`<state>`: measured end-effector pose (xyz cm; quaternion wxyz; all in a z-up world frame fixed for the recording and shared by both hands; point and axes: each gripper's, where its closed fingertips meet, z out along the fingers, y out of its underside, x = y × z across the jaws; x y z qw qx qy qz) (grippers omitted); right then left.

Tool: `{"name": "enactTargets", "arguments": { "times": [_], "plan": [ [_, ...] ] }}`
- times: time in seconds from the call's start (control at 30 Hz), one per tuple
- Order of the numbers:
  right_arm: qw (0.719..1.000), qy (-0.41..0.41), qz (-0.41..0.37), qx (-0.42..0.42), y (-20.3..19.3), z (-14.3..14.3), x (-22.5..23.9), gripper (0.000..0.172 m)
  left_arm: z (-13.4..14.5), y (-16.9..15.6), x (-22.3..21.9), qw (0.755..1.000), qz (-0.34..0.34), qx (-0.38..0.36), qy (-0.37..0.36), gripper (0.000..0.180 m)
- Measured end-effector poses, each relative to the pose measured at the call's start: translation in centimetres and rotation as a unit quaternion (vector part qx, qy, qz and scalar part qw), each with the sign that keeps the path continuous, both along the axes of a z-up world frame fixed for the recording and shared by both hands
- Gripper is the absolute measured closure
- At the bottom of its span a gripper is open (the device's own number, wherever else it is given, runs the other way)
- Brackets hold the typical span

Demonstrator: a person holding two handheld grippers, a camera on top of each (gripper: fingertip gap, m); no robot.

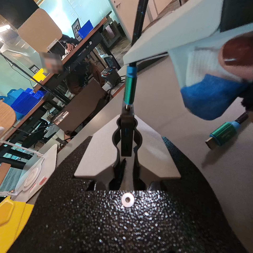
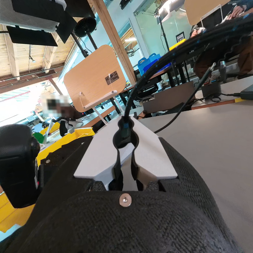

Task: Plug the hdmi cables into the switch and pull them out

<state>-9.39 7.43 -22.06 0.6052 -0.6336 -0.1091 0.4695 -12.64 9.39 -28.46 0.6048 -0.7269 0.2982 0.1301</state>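
The small black switch [image 1: 127, 131] stands on edge between the two pale fingers [image 1: 104, 147] of the left tool [image 1: 127, 120], which is closed narrowly on it, both fingers against its flat sides. Its far end sticks out past the fingertips, and a green-barrelled HDMI plug [image 1: 130, 89] with a blue collar sits at that end, its metal tip meeting the port; I cannot tell how deep it goes. That plug's black cable [image 1: 139, 20] runs up and away.

A second green HDMI plug [image 1: 223, 134] hangs free off to the right above the grey table [image 1: 157, 95], metal tip bare, well apart from the switch. A gloved hand [image 1: 213, 98] in blue and white is blurred above it.

The right tool [image 2: 126, 131] is nearly closed, gripping a green plug body with blue collar [image 2: 125, 130] in the rounded hollow between its fingers, and the black cable [image 2: 136, 84] curves up and to the right from there. A yellow bin [image 2: 68, 136] sits to the left, and other desks lie beyond.
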Motion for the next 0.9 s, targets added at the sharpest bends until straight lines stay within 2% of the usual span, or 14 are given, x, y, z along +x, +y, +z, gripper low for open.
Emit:
{"name": "enactTargets", "arguments": {
  "times": [0.4,0.57,0.9],
  "plan": [
    [1.0,-0.016,0.008,0.017,-0.3,-1.1,-0.8,0.167,-1.8,-0.1,0.7,0.998,-0.014,-0.031,0.046,0.171],
    [0.997,-0.049,0.019,0.056,-1.6,-1.2,-1.8,0.167,-1.7,0.0,0.4,0.995,-0.037,-0.059,-0.078,0.171],
    [0.997,-0.062,0.031,0.038,-0.8,-2.3,-1.8,0.167,-3.1,0.0,0.6,0.992,-0.042,-0.095,-0.076,0.171]
  ]
}}
